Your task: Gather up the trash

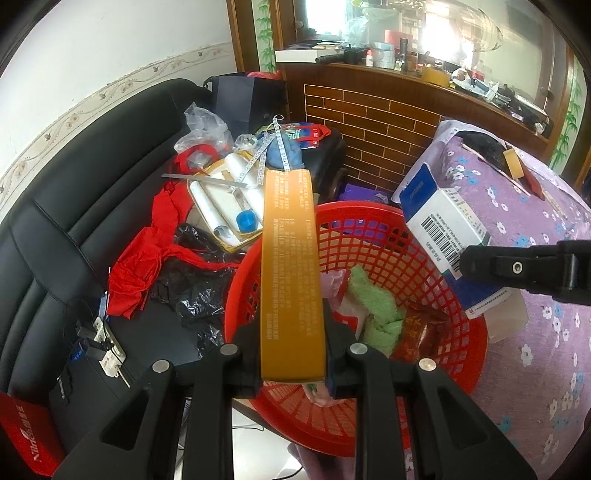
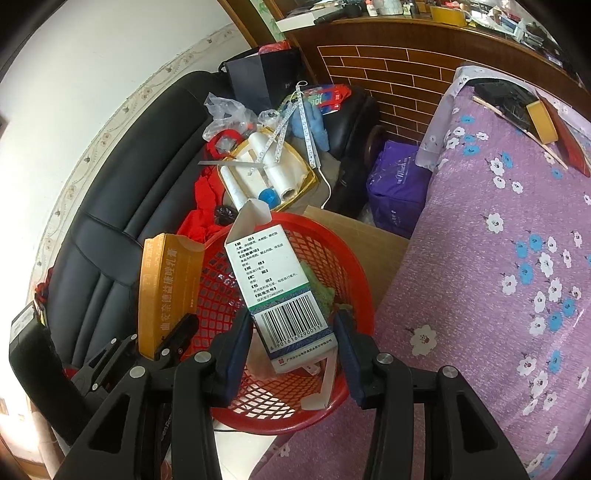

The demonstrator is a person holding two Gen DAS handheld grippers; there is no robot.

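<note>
Both views are evenly and brightly lit by daylight. In the left wrist view the window (image 1: 388,22) at the top is overexposed, and detail there is washed out. Shadows are soft and short. Strong fisheye distortion is present: straight lines are bowed, and the corners are cut off by black vignetting. Focus is adequate at centre; slight softening, possibly lens blur, is seen toward the edges. Small highlights are reflected from the black sofa (image 2: 110,206).
</note>
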